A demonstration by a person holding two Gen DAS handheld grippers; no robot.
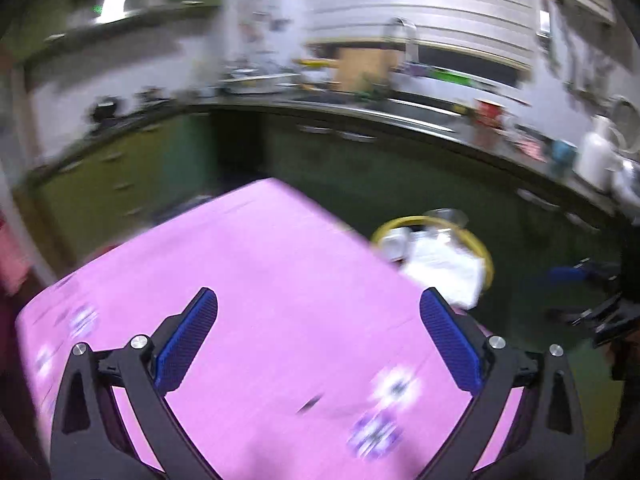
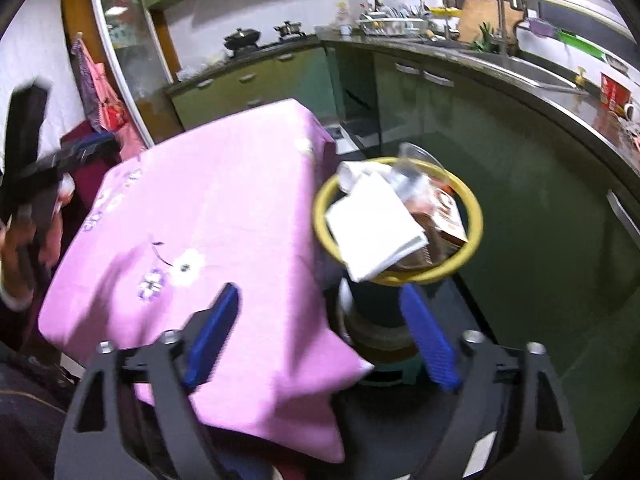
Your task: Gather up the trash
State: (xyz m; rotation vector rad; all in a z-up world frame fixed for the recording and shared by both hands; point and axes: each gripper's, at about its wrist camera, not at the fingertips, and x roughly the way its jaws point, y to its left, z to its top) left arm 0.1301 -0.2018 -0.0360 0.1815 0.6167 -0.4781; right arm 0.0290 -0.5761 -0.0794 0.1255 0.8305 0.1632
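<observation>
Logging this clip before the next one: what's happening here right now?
A person is collecting trash with a pair of tongs in each hand. Both the left tongs and the right tongs are open and hold nothing. The yellow-rimmed bin beside the pink-covered table is already heaped with white paper, a clear plastic cup and a brown carton.

Motion blur smears the countertop clutter (image 1: pixel 520 136); the bin (image 2: pixel 474 216) hides its own depths.

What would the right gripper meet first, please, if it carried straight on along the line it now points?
Probably the folded white paper overhanging the yellow-rimmed bin. The right gripper, jaws open and empty, aims between the pink-covered table edge and the bin; depth is unclear.
</observation>
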